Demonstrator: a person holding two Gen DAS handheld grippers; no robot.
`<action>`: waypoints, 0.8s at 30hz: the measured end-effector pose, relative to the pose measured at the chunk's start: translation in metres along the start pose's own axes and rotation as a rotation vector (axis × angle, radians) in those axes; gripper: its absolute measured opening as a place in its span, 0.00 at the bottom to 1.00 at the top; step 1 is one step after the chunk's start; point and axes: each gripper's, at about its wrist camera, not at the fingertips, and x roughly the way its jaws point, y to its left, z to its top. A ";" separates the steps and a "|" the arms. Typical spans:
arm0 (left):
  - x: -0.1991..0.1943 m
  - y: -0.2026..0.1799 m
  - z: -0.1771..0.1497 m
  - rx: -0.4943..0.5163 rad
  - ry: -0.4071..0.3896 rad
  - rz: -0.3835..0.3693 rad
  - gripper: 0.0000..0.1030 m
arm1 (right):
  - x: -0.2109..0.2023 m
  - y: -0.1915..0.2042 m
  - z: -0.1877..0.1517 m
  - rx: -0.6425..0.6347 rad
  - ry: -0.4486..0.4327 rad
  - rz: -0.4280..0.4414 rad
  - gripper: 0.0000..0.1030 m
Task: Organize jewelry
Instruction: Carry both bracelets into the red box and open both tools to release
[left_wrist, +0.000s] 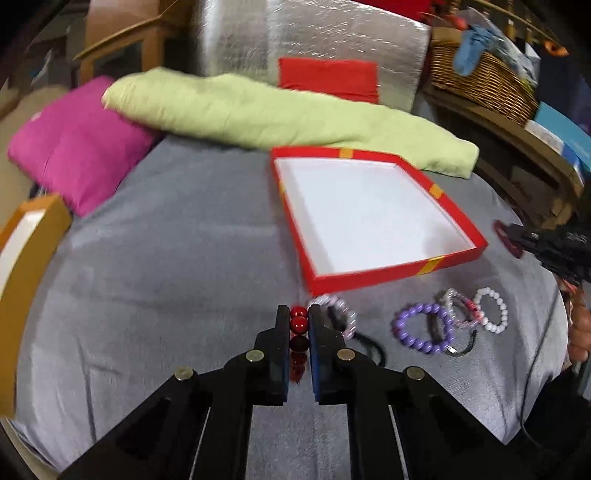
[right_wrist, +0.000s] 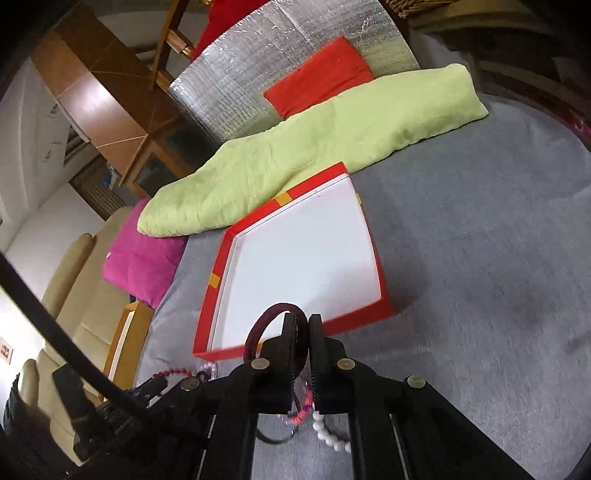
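Observation:
A shallow red box (left_wrist: 399, 275) with a white inside lies open on the grey cloth; it also shows in the right wrist view (right_wrist: 364, 321). My left gripper (left_wrist: 299, 323) is shut on a red bead bracelet (left_wrist: 298, 324) just in front of the box's near wall. My right gripper (right_wrist: 303, 323) is shut on a dark maroon ribbed bangle (right_wrist: 269, 317), held over the box's near edge. On the cloth lie a pink clear bracelet (left_wrist: 347, 314), a purple bead bracelet (left_wrist: 423, 330), a white bead bracelet (left_wrist: 493, 310) and a dark cord (left_wrist: 373, 349).
A green cushion (left_wrist: 258, 110), a magenta cushion (left_wrist: 70, 147) and a red cushion (left_wrist: 328, 77) lie behind the box. A wicker basket (left_wrist: 480, 81) stands at the back right. An orange-rimmed box (left_wrist: 26, 258) sits at the left.

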 end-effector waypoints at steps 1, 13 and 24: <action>0.000 -0.005 0.008 0.012 -0.016 -0.008 0.09 | 0.003 0.001 0.003 0.006 0.003 -0.003 0.07; 0.045 -0.036 0.074 0.037 -0.081 -0.115 0.10 | 0.075 0.014 0.031 -0.046 0.069 -0.107 0.08; 0.062 -0.021 0.069 0.019 -0.073 -0.024 0.58 | 0.071 0.008 0.034 -0.025 0.052 -0.118 0.20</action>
